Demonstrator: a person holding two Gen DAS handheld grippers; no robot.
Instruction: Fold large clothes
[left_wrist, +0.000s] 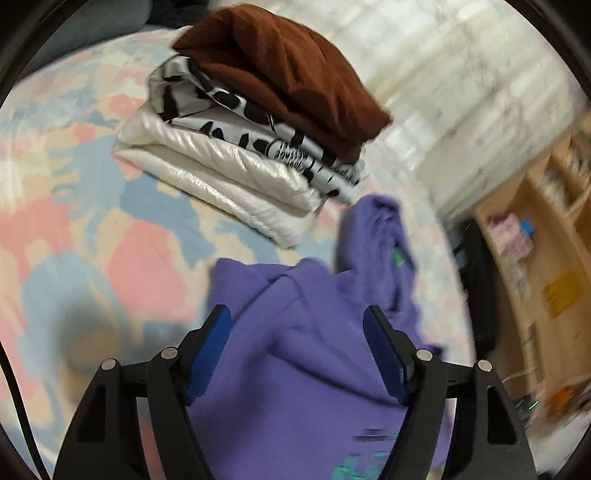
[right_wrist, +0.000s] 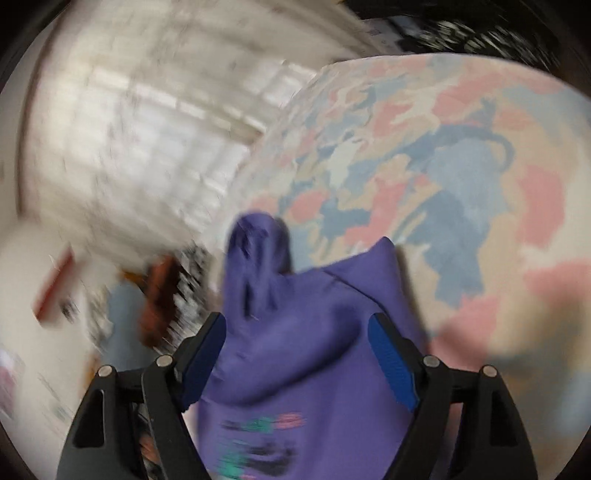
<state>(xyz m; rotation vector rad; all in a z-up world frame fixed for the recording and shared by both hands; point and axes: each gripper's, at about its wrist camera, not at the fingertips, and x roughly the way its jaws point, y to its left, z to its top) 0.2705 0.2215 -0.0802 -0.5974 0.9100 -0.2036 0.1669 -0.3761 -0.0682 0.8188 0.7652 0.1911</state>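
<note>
A purple hooded sweatshirt (left_wrist: 314, 369) with a printed front lies bunched on a bed covered in pink, blue and cream patches (left_wrist: 92, 221). My left gripper (left_wrist: 297, 314) hovers over it, its blue pads (left_wrist: 210, 350) wide apart and not pressing the cloth. In the right wrist view the same sweatshirt (right_wrist: 295, 369) rises in a hump between the spread pads of my right gripper (right_wrist: 295, 319), which is open too. One sleeve or hood end (right_wrist: 258, 251) sticks up beyond it.
A stack of folded clothes sits further back on the bed: a brown garment (left_wrist: 280, 74) on top, a black-and-white one (left_wrist: 258, 114), then a white padded one (left_wrist: 221, 173). The pale tiled floor (left_wrist: 461, 74), a wooden shelf (left_wrist: 535, 258) and a black object (left_wrist: 476, 288) lie beyond the bed edge.
</note>
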